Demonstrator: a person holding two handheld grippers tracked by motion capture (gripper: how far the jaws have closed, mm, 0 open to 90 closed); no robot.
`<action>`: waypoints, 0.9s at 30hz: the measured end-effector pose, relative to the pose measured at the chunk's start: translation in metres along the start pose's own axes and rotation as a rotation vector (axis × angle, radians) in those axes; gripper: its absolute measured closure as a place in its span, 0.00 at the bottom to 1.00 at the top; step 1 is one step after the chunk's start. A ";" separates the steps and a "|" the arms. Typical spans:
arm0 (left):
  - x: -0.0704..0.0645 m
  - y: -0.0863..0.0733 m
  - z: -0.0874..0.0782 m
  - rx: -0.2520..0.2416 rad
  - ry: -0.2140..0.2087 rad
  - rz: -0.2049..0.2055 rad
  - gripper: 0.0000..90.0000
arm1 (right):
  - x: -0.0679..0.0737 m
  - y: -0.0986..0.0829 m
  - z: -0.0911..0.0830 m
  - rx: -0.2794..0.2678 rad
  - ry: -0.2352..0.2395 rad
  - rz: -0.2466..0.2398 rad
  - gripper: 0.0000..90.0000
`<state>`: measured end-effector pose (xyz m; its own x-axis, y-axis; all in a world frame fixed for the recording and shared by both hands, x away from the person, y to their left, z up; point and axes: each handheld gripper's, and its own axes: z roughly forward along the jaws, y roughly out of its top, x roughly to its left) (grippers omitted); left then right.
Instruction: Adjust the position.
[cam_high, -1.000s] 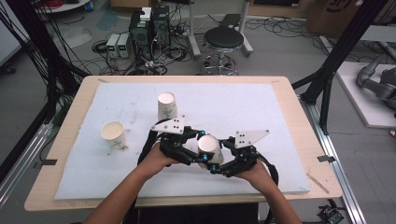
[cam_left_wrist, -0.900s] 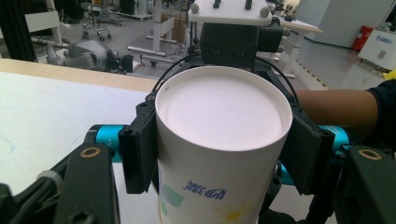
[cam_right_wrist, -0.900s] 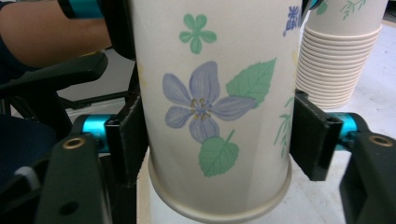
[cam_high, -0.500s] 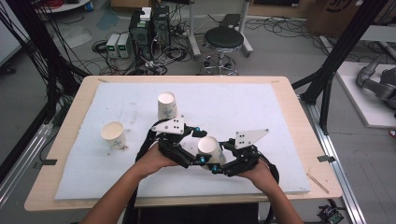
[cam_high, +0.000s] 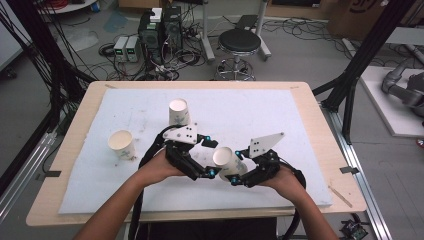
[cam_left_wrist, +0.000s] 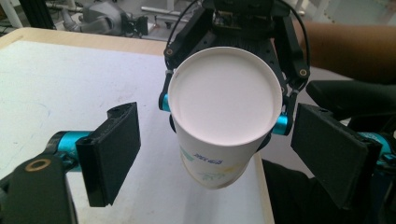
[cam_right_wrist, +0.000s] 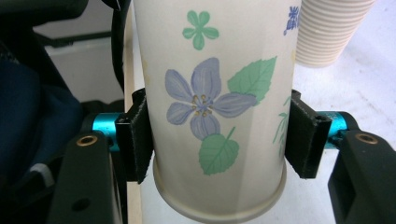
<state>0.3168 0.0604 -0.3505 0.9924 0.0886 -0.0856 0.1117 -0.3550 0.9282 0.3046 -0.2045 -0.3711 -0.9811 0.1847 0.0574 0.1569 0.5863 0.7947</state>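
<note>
Your left gripper (cam_left_wrist: 219, 154) is wide open around nothing, while your right gripper (cam_right_wrist: 219, 135) squeezes the light, thin flowered white paper cup (cam_high: 226, 161) above the mat's near edge, so hold its sides gently.

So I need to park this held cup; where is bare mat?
The white mat is bare right of the upside-down cup, up to the far edge. The near-left corner below the upright cup is free too. It is crowded mid-front, where both grippers meet around the held cup.
</note>
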 end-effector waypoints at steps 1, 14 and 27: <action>0.000 0.001 0.000 0.008 -0.005 0.007 0.18 | 0.000 0.001 -0.001 0.015 -0.002 -0.004 0.40; -0.002 0.005 0.010 0.131 -0.034 0.043 0.19 | 0.005 0.018 0.003 0.184 0.003 -0.068 0.39; -0.004 0.003 0.023 0.210 -0.072 0.061 0.26 | 0.011 0.024 0.013 0.340 -0.018 -0.095 0.39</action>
<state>0.3146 0.0381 -0.3560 0.9979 -0.0030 -0.0646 0.0526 -0.5438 0.8376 0.2992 -0.1782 -0.3593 -0.9915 0.1288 -0.0203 0.0965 0.8298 0.5496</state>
